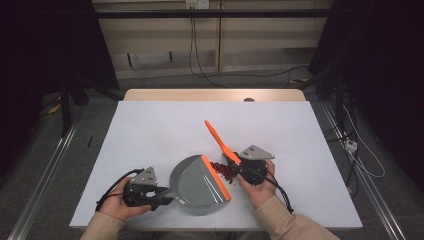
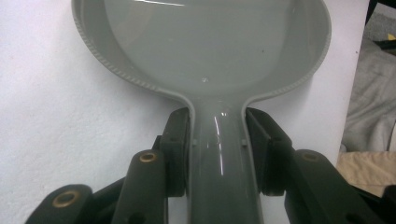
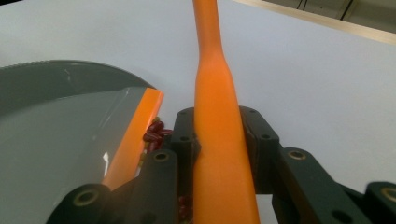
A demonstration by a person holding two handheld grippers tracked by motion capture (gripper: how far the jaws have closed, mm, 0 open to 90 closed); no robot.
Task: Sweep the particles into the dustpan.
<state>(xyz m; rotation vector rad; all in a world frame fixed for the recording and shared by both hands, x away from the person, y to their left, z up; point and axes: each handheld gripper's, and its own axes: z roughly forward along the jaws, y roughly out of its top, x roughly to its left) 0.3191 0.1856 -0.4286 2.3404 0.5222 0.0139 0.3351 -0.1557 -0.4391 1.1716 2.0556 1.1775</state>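
Observation:
A grey dustpan [image 1: 195, 185] with an orange front lip [image 1: 216, 177] lies flat on the white table [image 1: 150, 125], near its front edge. My left gripper [image 1: 162, 196] is shut on the pan's grey handle [image 2: 219, 177], one pad pressing on each side. An orange brush handle [image 1: 217, 137] slants up and away from my right gripper [image 1: 242, 167], which is shut on it. The brush's head is hidden behind that gripper. A small pile of dark red beans [image 1: 223, 171] lies on the table between the orange lip [image 3: 135, 135] and the right gripper [image 3: 219, 135].
The white table sheet covers a wooden top whose far edge [image 1: 215, 94] shows at the back. Cables [image 1: 280, 192] trail from both grippers toward the front edge. Beyond the table are a dark floor and metal rails [image 1: 45, 170].

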